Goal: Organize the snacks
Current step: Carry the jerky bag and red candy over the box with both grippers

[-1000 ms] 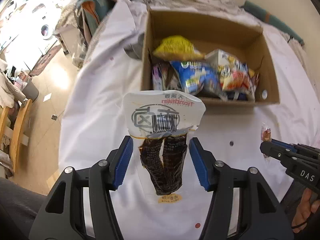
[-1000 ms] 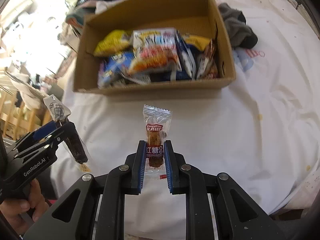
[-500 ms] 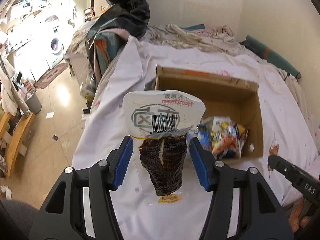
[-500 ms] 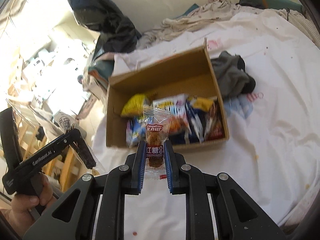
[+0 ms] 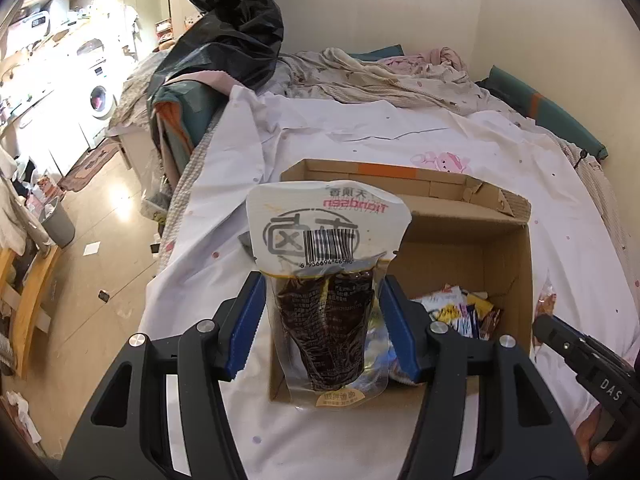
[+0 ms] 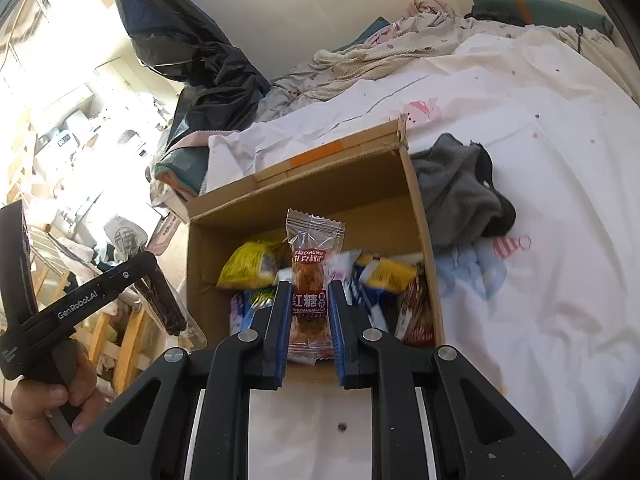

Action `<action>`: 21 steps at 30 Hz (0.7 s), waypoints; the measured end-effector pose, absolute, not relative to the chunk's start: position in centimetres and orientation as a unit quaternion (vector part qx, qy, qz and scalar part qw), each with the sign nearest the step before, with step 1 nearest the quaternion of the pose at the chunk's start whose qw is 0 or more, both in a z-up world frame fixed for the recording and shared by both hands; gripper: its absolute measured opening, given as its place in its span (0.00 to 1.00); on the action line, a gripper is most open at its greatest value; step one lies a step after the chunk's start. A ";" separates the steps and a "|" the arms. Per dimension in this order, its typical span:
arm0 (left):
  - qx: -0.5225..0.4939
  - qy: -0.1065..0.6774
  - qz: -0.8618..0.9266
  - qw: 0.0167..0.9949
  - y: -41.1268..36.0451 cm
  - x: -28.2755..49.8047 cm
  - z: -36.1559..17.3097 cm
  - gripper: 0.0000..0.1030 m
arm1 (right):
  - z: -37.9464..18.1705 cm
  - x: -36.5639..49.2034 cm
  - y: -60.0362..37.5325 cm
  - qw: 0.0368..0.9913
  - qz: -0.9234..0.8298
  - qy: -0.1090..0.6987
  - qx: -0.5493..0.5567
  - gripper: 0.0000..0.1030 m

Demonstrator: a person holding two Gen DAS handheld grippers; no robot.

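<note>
My left gripper [image 5: 322,284] is shut on a clear pouch of dark snack [image 5: 324,240] with a white barcoded top, held upright in the air over the near left part of the open cardboard box [image 5: 460,236]. My right gripper [image 6: 307,292] is shut on a small clear packet with a red label [image 6: 310,264], held above the box [image 6: 348,196] at its near edge. Several snack bags [image 6: 250,264] lie inside the box. In the right wrist view the left gripper [image 6: 148,260] and its pouch [image 6: 164,304] hang left of the box.
The box sits on a white sheet [image 5: 400,136] over a bed. A grey cloth [image 6: 456,196] lies just right of the box. A black plastic bag [image 5: 232,28] and piled bedding [image 5: 380,80] are behind. The floor drops away on the left. A hand [image 6: 44,408] holds the left tool.
Both grippers have risen with their snacks still gripped and moved from in front of the box to over its near edge. The views now take in the wall and bedding beyond.
</note>
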State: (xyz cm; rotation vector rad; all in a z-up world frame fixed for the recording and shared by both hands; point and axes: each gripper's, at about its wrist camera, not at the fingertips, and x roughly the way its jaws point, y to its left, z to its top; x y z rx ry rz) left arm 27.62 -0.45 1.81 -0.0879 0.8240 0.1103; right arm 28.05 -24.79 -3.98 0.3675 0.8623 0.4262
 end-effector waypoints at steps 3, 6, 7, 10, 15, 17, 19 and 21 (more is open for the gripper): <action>-0.036 0.398 0.053 0.915 -0.9 29.0 1.6 0.53 | -4.3 29.6 -24.6 0.871 0.202 0.413 0.174 0.18; -0.028 0.397 0.050 0.916 -1.3 30.5 1.4 0.53 | -4.6 31.0 -24.4 0.871 0.201 0.415 0.171 0.18; -0.026 0.397 0.050 0.916 -1.4 30.9 1.3 0.53 | -4.7 31.4 -24.3 0.871 0.200 0.416 0.169 0.18; -0.020 0.401 0.050 0.914 -1.7 32.4 0.7 0.53 | -5.2 32.7 -23.9 0.870 0.199 0.422 0.160 0.18; -0.005 0.414 0.053 0.909 -2.2 34.6 -0.9 0.53 | -6.3 34.2 -23.5 0.864 0.196 0.436 0.158 0.19; -0.002 0.419 0.054 0.907 -2.3 35.2 -1.5 0.53 | -6.9 34.7 -23.2 0.860 0.196 0.445 0.154 0.19; 0.000 0.423 0.055 0.904 -2.4 35.8 -2.1 0.53 | -7.7 35.0 -22.4 0.860 0.183 0.459 0.126 0.19; 0.005 0.426 0.059 0.903 -2.4 36.5 -2.8 0.53 | -8.4 35.2 -22.3 0.854 0.182 0.470 0.130 0.19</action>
